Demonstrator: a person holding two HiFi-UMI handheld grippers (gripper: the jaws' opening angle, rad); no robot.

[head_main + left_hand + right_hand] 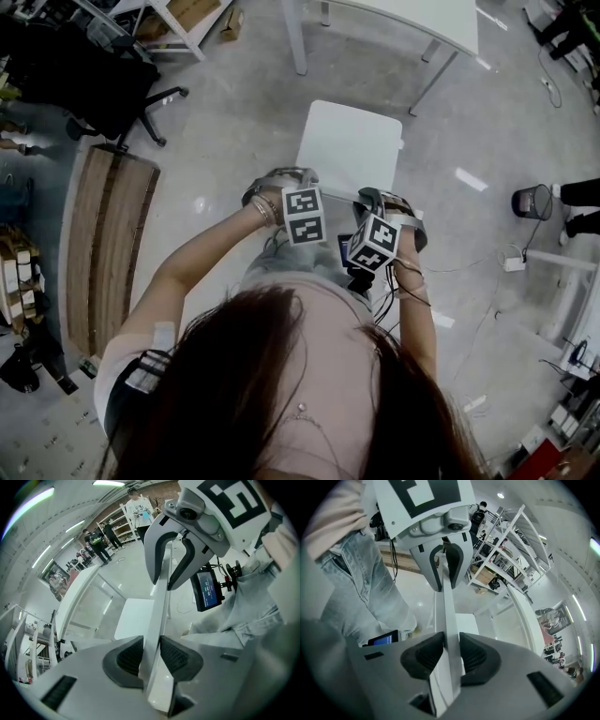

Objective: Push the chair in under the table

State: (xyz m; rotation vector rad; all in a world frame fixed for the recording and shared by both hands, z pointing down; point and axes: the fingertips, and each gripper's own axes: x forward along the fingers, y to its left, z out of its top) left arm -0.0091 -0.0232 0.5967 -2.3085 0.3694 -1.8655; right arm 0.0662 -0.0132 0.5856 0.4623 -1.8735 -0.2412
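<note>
— Left gripper and right gripper are pictured from the head view, both set at the back of the white chair; is the table reached?

— No, the seat is shown just short of it, not under it. In the left gripper view, the backrest is pinched between the left gripper's pads. In the right gripper view, the same backrest is clamped by the right gripper.

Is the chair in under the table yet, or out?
Out: the whole seat of the chair shows, floor between it and the table.
</note>
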